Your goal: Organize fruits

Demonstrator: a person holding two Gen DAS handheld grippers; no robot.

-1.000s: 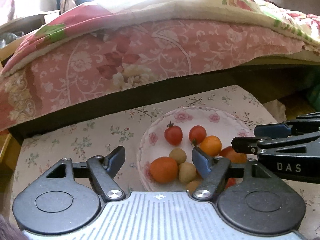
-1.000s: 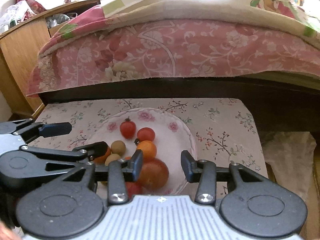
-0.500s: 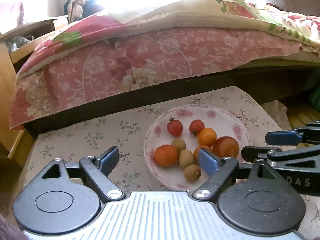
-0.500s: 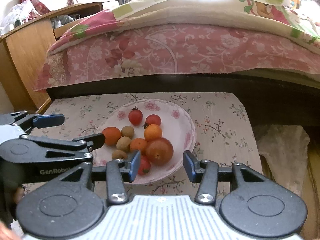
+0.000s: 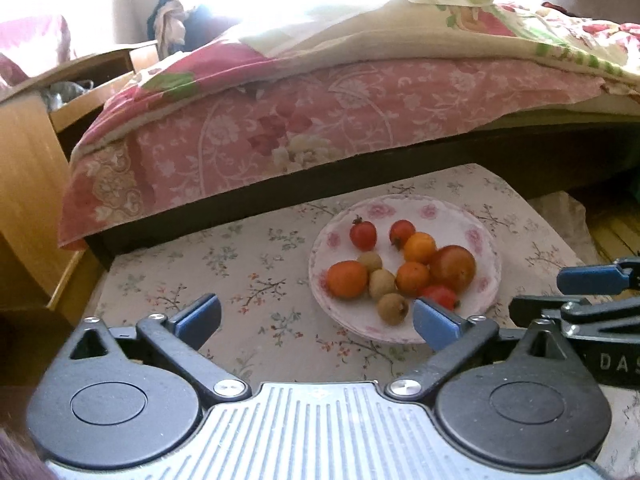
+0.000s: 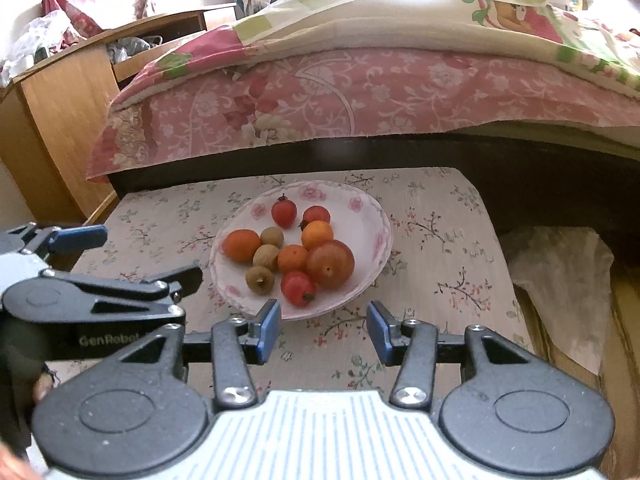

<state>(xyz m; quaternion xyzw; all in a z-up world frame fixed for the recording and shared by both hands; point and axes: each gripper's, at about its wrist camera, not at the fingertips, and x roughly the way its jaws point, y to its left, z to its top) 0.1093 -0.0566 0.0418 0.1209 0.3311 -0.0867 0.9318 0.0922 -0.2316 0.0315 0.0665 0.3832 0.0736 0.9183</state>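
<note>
A white plate with pink flowers point(image 5: 486, 240) point(image 6: 360, 208) sits on a floral-clothed low table point(image 5: 248, 264) point(image 6: 440, 240). It holds several fruits: small red tomatoes point(image 6: 284, 212), oranges point(image 6: 241, 245), brown longans point(image 6: 260, 280) and a large red-orange tomato point(image 6: 330, 264) point(image 5: 453, 269). My left gripper point(image 5: 316, 318) stands open, empty, just short of the plate's near-left rim. My right gripper point(image 6: 322, 328) is also open and empty, in front of the plate's near edge. Each gripper shows from the side in the other's view.
A bed with a pink floral quilt point(image 5: 320, 112) point(image 6: 360, 88) overhangs the table's far side. A wooden cabinet point(image 6: 60, 112) stands on the left. A pale cloth or bag point(image 6: 560, 276) lies on the floor to the right of the table.
Both grippers have drawn back from the plate and risen; the fruits that lay between or under their fingers now lie ahead of them. The fruits have not moved.
</note>
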